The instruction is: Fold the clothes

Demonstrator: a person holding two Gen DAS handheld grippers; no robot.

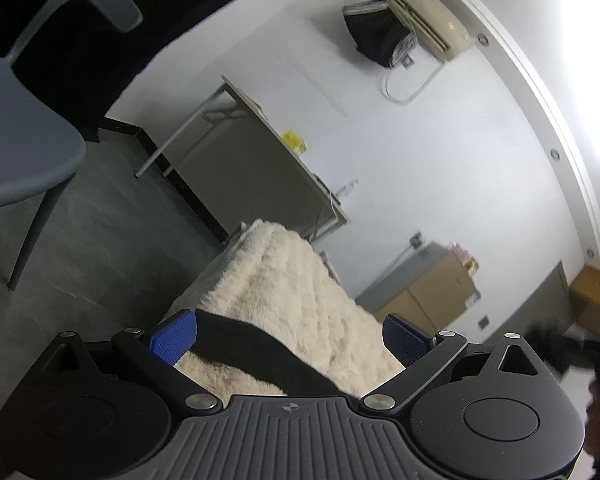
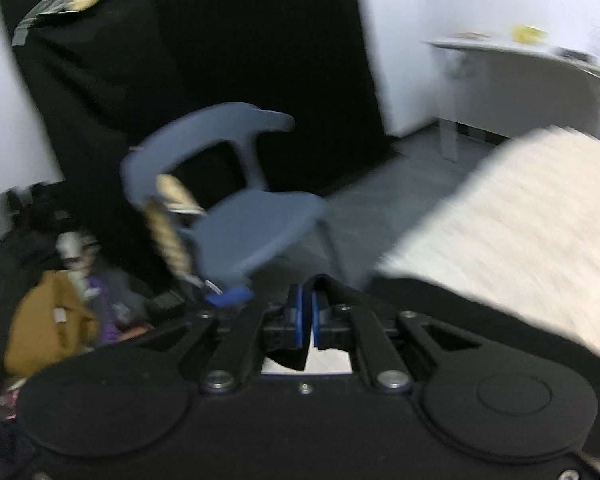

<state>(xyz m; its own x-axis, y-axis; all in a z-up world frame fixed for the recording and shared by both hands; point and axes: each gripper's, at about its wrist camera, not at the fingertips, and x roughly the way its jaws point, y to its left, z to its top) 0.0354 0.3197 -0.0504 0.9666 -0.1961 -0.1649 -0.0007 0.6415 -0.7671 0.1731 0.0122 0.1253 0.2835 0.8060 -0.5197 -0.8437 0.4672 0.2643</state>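
A black garment (image 1: 260, 354) lies as a dark band across a cream fluffy blanket (image 1: 300, 280). My left gripper (image 1: 288, 338) stands wide open over it. Its left blue pad (image 1: 174, 336) sits at the band's end without pinching it. The right wrist view is blurred. There my right gripper (image 2: 306, 312) has its blue pads almost together. The black garment (image 2: 440, 304) is pinched in them, loops over the right finger and trails off to the right along the blanket's (image 2: 520, 220) near edge.
A grey plastic chair (image 2: 256, 232) stands on the grey floor left of the blanket, also in the left wrist view (image 1: 20, 140). Clothes are heaped on the floor (image 2: 52, 320) by a black curtain (image 2: 260, 40). A white table (image 1: 268, 152) and a cabinet (image 1: 432, 284) stand against the wall.
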